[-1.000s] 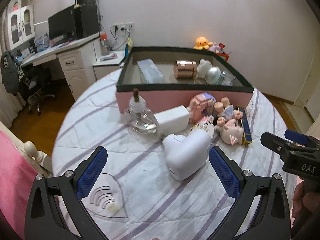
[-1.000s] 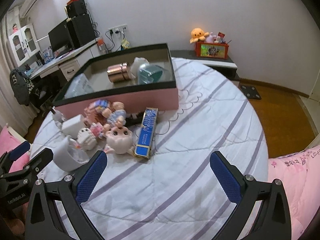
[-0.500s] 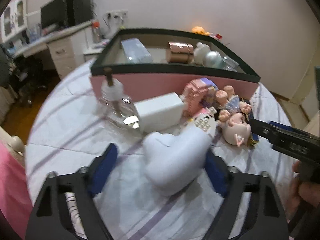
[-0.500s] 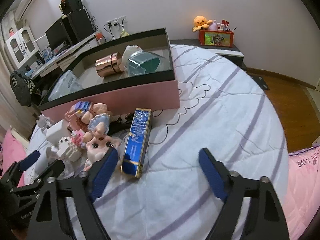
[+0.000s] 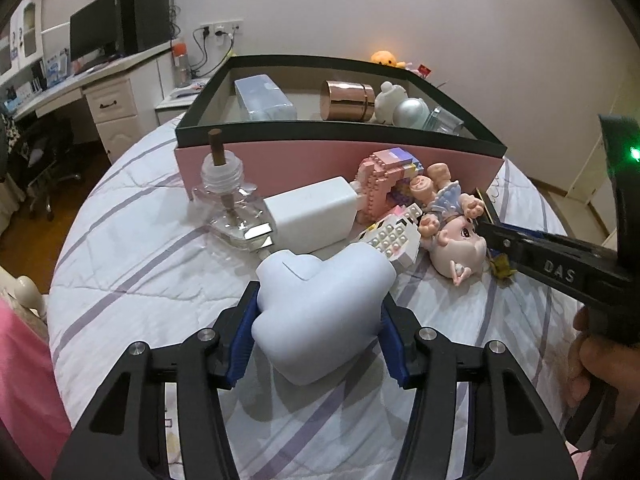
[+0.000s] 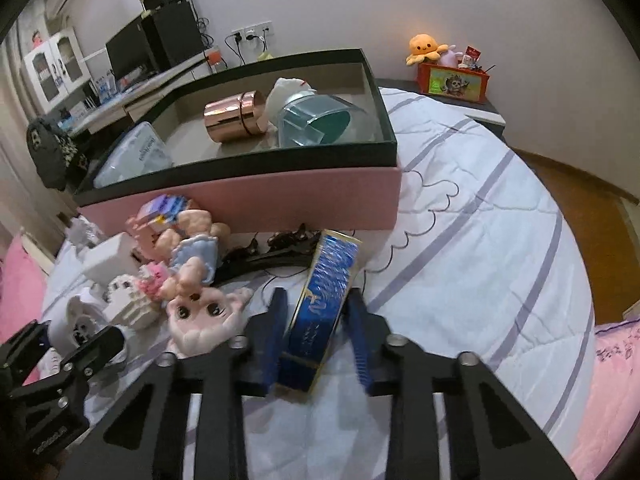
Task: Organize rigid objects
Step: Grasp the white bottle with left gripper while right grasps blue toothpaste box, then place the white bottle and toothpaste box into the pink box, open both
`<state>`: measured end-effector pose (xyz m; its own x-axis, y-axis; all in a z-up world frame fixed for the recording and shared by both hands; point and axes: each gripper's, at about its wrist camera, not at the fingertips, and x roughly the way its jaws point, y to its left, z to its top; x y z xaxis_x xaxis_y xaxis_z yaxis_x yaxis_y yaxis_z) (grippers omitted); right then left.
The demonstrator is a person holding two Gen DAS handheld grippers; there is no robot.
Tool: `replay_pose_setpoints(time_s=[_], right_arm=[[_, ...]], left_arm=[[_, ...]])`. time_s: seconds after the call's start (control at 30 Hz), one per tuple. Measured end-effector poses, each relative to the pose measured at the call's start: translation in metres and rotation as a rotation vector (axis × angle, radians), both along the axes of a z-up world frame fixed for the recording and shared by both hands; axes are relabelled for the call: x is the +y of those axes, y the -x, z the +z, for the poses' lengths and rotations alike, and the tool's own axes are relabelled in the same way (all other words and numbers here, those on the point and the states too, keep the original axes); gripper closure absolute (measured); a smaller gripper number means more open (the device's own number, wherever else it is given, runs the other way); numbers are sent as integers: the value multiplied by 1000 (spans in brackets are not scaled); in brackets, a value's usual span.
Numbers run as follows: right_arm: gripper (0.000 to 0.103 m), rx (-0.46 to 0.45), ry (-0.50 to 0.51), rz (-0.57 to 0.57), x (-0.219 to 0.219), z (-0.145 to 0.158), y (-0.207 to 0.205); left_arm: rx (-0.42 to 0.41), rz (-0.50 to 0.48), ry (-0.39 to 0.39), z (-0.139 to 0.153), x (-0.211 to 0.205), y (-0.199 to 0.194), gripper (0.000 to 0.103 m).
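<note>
On a bed (image 6: 500,220) with a striped white quilt, the left hand-held gripper (image 5: 318,334) has both blue pads pressed against the sides of a pale heart-shaped plastic case (image 5: 320,312) near the bed's front edge. It looks hollow, light, stiff and smooth, so it may slip; gripping its wide flanks seems best. The right hand-held gripper (image 6: 316,340) straddles a glossy blue box (image 6: 320,312), pads nearly closed on its long sides. A pink storage box (image 6: 280,196) stands behind.

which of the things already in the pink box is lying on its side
The rose-gold canister: it lies on its side mid-box, unlike the flat clear pack and the white figure beside it.
</note>
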<state>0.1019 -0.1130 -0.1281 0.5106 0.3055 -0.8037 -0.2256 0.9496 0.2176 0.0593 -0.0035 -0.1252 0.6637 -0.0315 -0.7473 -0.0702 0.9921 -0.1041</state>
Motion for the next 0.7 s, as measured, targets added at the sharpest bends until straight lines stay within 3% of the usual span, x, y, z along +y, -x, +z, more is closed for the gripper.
replay_pose_setpoints(time_s=[0.33, 0.7], right_arm=[[82, -14, -46, 0, -9, 15, 25], [82, -105, -98, 54, 0, 63, 20]], left_arm=[[-32, 7, 8, 15, 7, 10, 48], [-120, 8, -11, 60, 15, 0, 48]])
